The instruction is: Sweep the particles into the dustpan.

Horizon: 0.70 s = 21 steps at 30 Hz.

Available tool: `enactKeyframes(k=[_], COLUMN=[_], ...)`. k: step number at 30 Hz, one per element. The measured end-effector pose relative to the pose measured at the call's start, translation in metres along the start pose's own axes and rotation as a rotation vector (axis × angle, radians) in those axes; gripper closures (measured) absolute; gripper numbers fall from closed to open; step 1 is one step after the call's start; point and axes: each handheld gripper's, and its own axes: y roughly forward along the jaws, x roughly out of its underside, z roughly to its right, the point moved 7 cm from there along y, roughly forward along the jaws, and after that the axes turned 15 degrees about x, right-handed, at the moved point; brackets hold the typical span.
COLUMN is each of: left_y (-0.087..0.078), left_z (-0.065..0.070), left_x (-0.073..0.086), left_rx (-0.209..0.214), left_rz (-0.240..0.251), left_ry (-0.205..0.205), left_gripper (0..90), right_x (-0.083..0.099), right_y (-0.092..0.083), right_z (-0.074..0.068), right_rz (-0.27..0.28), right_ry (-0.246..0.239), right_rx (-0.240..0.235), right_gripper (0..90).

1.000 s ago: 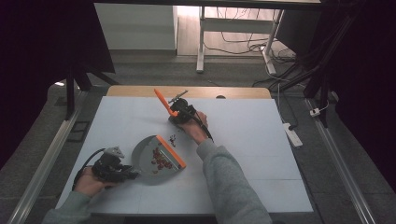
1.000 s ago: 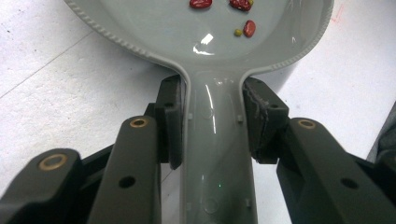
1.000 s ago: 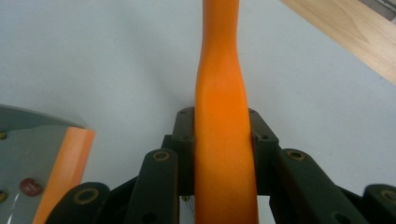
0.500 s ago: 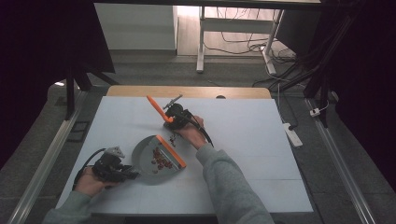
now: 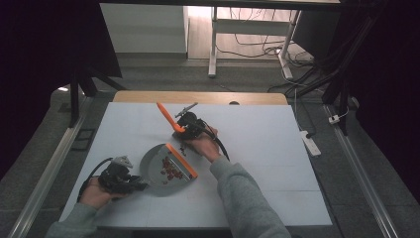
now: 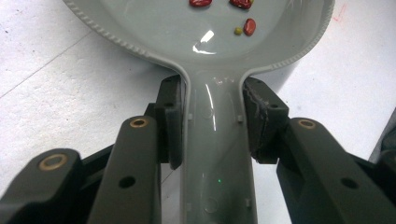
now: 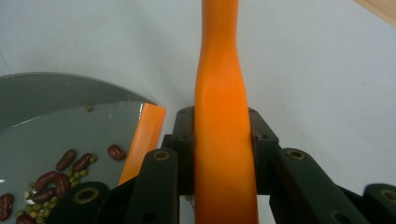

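Room, high view. White rectangular table [image 5: 277, 148] with a light wooden strip [image 5: 198, 97] along its far edge. Grey carpeted floor [image 5: 376, 148] on both sides. Metal rails, one left [image 5: 47, 173], one right [image 5: 366, 188] of the table. White power strip [image 5: 310, 142] on the floor just right of the table. White-legged desk frame [image 5: 213, 44] beyond, over brightly lit pale flooring [image 5: 247, 34] strewn with black cables [image 5: 257, 47]. Dark curtains left [image 5: 44, 44] and right [image 5: 391, 64].
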Motion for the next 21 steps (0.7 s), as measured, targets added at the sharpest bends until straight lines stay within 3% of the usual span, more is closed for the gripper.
enactKeyframes(k=[21], left_y=[0.0], left_z=[0.0], left_x=[-0.001], left_rx=[-0.001], left_rz=[-0.002], left_ry=[0.001], left_gripper=[61.6], right_x=[0.001], right_y=[-0.005], right_z=[-0.027], right_rz=[-0.002], right_ry=[-0.041], right_rx=[-0.045], right_gripper=[70.7])
